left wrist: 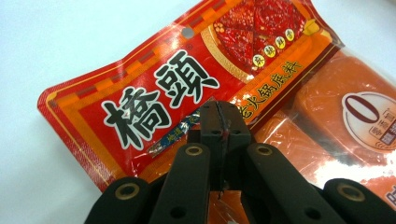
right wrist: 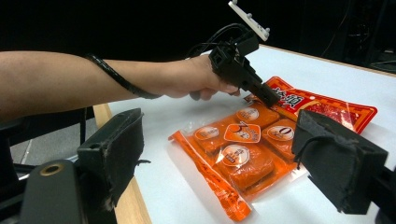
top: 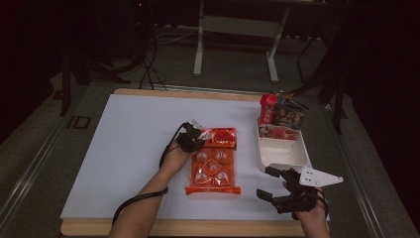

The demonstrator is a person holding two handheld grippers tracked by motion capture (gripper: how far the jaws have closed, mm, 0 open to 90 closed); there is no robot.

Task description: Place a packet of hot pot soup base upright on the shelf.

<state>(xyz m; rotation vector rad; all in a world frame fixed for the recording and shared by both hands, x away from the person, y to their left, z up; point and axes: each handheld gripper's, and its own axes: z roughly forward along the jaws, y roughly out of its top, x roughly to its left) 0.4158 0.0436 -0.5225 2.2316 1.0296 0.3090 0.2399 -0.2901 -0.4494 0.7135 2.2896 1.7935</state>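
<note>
Forearm stretched over the white counter (top: pixel 129 144), the left claw (left wrist: pixel 217 122) points down, clamped on a glossy red-and-orange plastic sauce packet (left wrist: pixel 187 84) lying flat under its tips. Bold black characters read 橋頭. The right claw (top: pixel 270 183) hovers wide open, well apart.

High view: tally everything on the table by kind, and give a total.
Orange and red packets lying flat on the table: 2
White tray: 1
Packets standing in the tray: 3
Total: 6
</note>
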